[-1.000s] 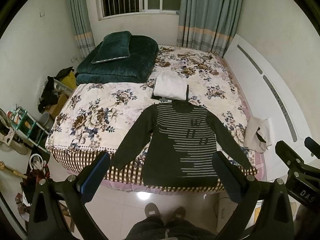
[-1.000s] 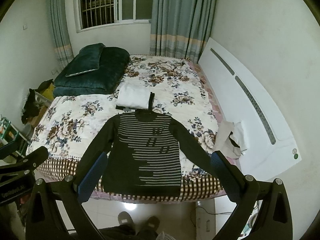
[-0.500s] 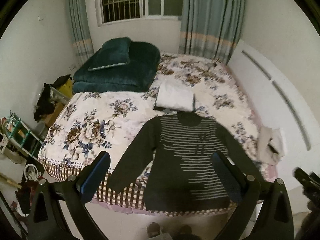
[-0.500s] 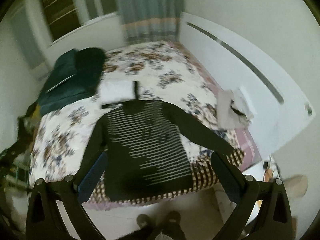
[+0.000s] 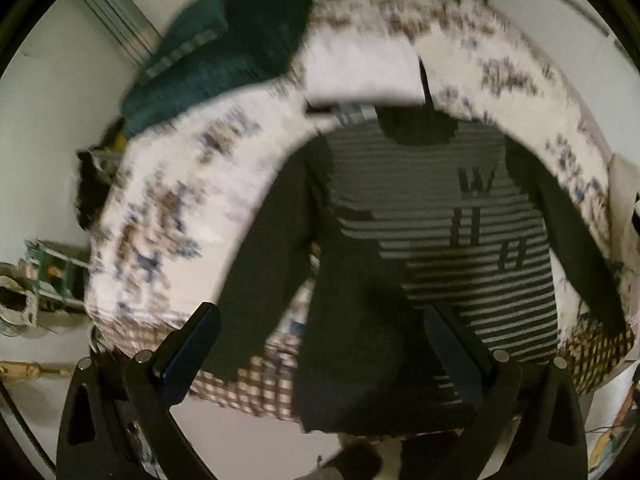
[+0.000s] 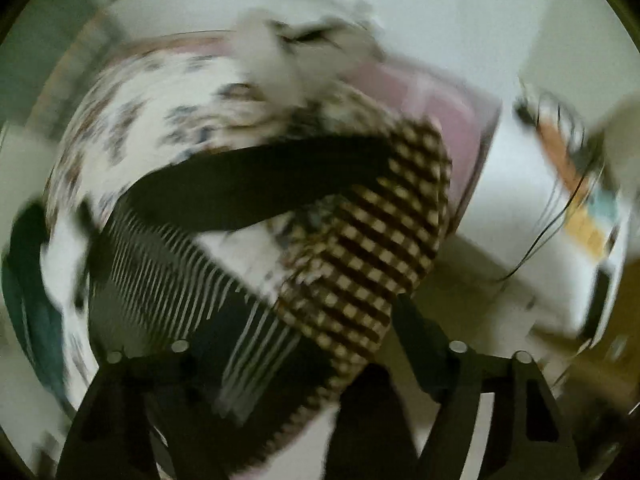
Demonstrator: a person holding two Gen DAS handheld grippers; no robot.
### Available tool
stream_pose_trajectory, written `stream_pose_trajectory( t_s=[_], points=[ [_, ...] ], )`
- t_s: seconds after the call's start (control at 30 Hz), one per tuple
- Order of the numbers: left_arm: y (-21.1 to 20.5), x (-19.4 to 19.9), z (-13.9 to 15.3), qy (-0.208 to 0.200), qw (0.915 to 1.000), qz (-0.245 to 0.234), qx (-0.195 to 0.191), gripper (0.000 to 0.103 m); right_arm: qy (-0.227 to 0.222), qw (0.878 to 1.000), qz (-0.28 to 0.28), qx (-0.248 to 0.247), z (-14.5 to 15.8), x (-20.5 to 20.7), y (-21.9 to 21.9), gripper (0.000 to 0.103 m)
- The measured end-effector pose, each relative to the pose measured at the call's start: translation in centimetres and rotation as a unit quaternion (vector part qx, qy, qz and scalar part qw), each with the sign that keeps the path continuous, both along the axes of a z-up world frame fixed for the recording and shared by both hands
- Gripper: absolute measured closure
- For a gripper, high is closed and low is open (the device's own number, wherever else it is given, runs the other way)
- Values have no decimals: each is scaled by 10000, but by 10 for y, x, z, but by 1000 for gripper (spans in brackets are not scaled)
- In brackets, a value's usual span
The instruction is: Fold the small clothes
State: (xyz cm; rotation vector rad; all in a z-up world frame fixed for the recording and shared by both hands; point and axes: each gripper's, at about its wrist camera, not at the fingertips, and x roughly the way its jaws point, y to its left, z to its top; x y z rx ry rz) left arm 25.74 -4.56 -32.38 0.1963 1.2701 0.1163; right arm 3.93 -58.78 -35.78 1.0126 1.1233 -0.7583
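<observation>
1 dark striped sweater (image 5: 436, 248), spread flat on the bed, w/ 2 sleeves out to the sides; 1 bed (image 5: 192, 208) w/ 1 flowered cover, checked border along the near edge; 1 folded white cloth (image 5: 360, 68) just beyond the sweater's collar; 1 dark green blanket pile (image 5: 224, 52) at the far left corner of the bed; 1 crumpled pale garment (image 6: 304, 52) near the bed's right corner, blurred; 2 grippers, 1 per view: left gripper (image 5: 320, 332), right gripper (image 6: 296, 356), 2 fingers each; small clutter on the floor at left too blurred to count.
</observation>
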Motion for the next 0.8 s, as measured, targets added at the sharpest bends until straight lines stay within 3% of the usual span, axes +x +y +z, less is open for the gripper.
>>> stream_pose_trajectory(
  t_s=[0.13,0.27,0.43,0.5,0.53,0.57,0.7,0.8],
  points=[
    [-19,29,-73,512,9985,190,-55,0,0,9965,-796,240,-86,6,-54,32],
    [-31,50,-126,749,9965,377,-6,0,-253,9855,-1585,553,-155,17,-96,32],
    [-45,74,-176,927,9949,396,-58,0,-595,9701,-2229,755,-200,33,-121,33],
    [-50,80,-195,974,9945,373,-45,0,-498,9699,-2357,352,-201,42,-124,52],
    [-49,82,-201,987,9943,389,-61,0,-407,9716,-2328,118,-194,44,-122,80],
    [-46,84,-206,985,9942,418,-101,0,-321,9738,-2252,-45,-188,49,-121,91],
    [-26,90,-208,862,9942,622,-166,0,1,9834,-1517,-993,-146,83,-100,91],
    [-3,93,-200,670,9942,829,-150,0,-69,9863,-733,-1473,-94,125,-67,91]
  ],
)
